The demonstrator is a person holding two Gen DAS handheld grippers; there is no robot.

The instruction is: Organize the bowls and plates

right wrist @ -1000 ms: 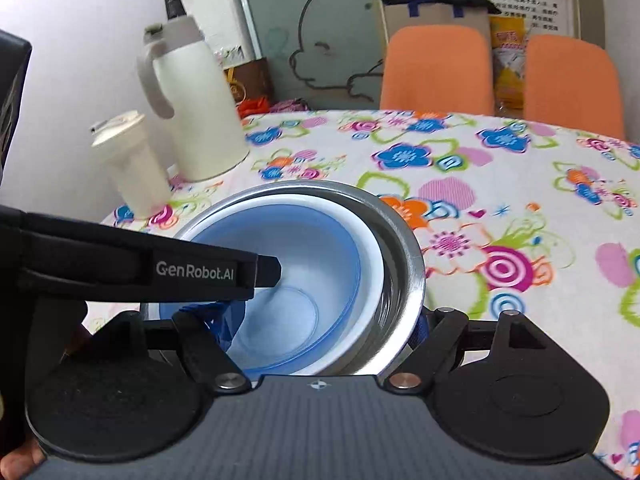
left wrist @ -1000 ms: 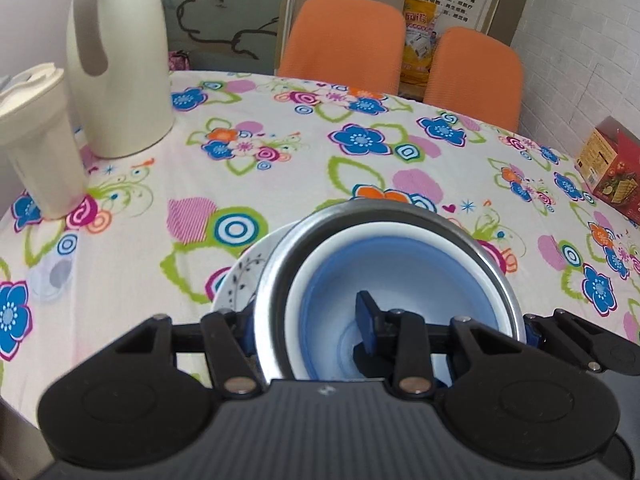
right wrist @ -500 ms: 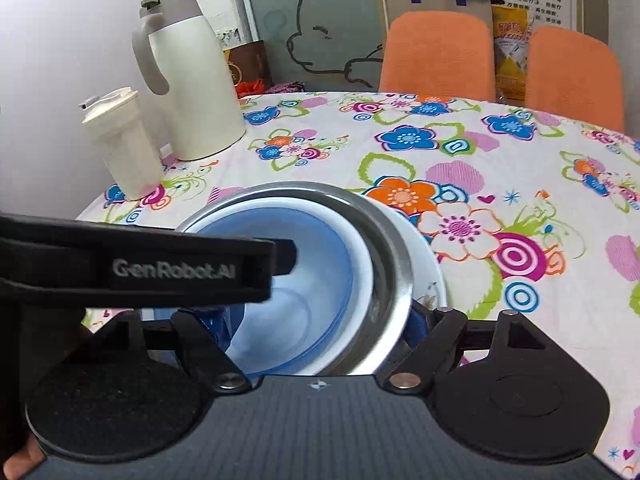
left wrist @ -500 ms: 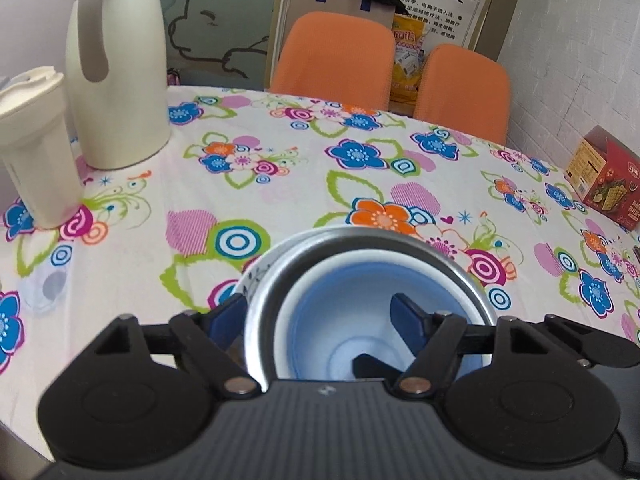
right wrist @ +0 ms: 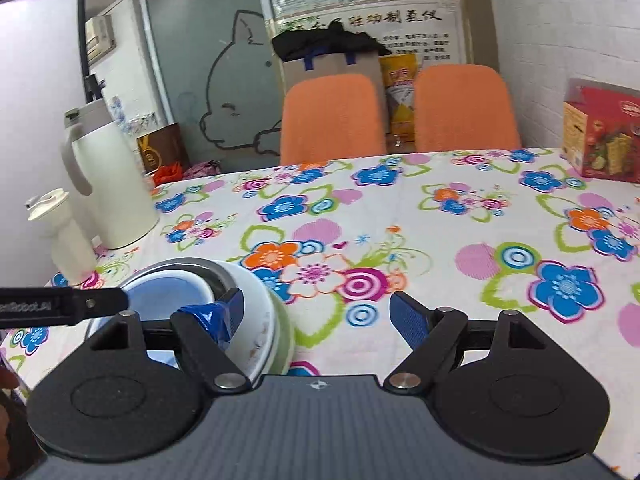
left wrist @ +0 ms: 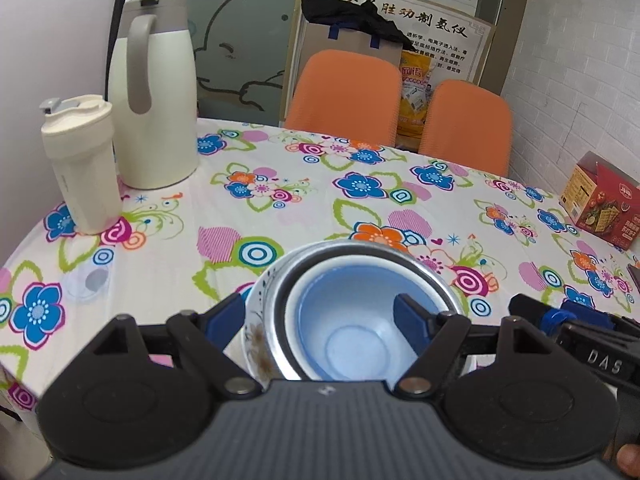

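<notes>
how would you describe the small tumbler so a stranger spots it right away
Start at the floral tablecloth and look to its far left edge, where a tall cream jug stands. The tumbler stands just in front of it, shorter, handleless, with a flip-top lid instead of the jug's big grey handle.

The left gripper [left wrist: 320, 318] hangs low with its blue-padded jaws spread wide and clamping nothing. The right gripper [right wrist: 316, 312] sits level, its jaws also parted wide and gripping nothing. A fingertip [left wrist: 628, 458] shows at the left view's lower right corner.
</notes>
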